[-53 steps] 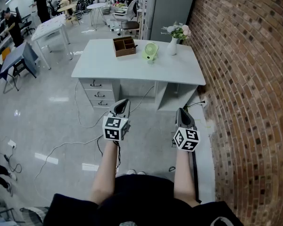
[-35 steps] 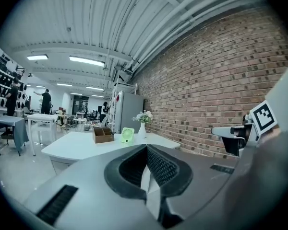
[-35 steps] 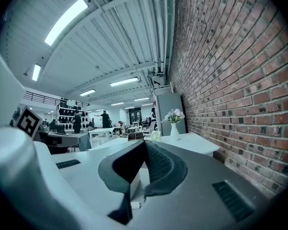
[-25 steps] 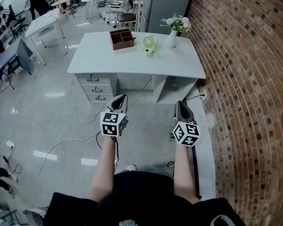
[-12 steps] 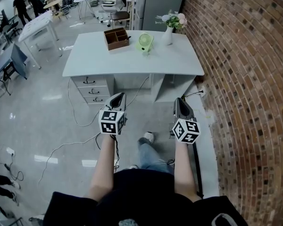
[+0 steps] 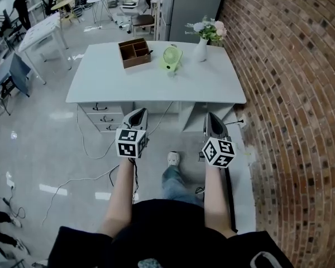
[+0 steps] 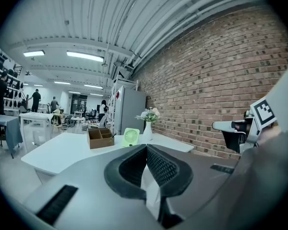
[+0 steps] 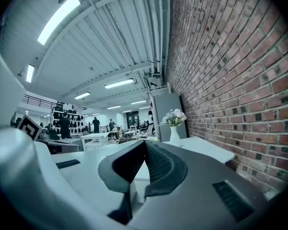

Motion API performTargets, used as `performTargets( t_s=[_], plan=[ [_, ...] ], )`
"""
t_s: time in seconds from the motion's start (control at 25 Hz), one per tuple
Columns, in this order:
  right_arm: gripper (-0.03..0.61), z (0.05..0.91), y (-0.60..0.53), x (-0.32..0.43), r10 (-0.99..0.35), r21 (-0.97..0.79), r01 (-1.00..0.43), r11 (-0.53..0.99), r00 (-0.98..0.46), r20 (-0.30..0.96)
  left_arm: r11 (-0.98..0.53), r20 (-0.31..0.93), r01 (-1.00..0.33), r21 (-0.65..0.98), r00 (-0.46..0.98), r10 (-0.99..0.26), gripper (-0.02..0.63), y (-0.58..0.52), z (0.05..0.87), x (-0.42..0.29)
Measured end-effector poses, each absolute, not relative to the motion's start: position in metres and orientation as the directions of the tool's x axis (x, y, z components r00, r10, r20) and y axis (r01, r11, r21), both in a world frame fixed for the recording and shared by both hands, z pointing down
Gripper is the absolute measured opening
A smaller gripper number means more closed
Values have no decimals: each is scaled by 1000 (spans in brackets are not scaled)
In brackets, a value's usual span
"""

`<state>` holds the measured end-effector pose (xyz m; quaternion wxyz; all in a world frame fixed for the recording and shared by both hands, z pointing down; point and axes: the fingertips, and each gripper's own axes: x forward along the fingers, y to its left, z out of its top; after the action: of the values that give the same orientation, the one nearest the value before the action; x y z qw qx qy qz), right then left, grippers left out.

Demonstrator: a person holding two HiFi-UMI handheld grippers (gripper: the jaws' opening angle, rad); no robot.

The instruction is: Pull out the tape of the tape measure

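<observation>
No tape measure can be made out in any view. My left gripper [image 6: 139, 112] and right gripper [image 6: 211, 116] are held side by side in front of me, over the floor and short of a pale grey desk [image 6: 156, 85]. Both are shut with nothing between the jaws; the left gripper view [image 7: 146, 146] and the right gripper view [image 8: 145, 142] show the pads meeting. On the desk stand a brown wooden organiser box [image 6: 133, 52], a small green fan [image 6: 170, 56] and a white vase of flowers [image 6: 201, 48]. The box's inside is too small to read.
A brick wall [image 6: 290, 94] runs along the right. The desk has drawers [image 6: 103, 119] at its left and a grey cabinet [image 6: 195, 7] behind. Cables [image 6: 78, 175] lie on the floor. Other tables and people are far left. My shoe [image 6: 173, 158] is stepping forward.
The desk has come closer and lower in the head view as I walk toward it. My leg and shoe have come into view. Both grippers stayed shut and level.
</observation>
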<state>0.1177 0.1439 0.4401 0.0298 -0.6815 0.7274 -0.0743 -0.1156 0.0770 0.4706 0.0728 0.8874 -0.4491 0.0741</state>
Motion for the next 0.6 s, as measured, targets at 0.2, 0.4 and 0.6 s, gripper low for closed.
performTargets(
  t_s=[0.2,0.4,0.6],
  plan=[
    [2,455,53,144,-991,-152,-984,91,-104,85,-570,230,-819,67,569,-790,21,-4,489,-86],
    [2,458,-54,174,-981,-139,-980,141,-157,117,-540,236,-840,63,538,-809,21,-104,489,-53],
    [2,466,-151,196,-964,-144,-970,197,-219,154,-512,251,-857,61,510,-823,21,-188,497,-25]
  ],
)
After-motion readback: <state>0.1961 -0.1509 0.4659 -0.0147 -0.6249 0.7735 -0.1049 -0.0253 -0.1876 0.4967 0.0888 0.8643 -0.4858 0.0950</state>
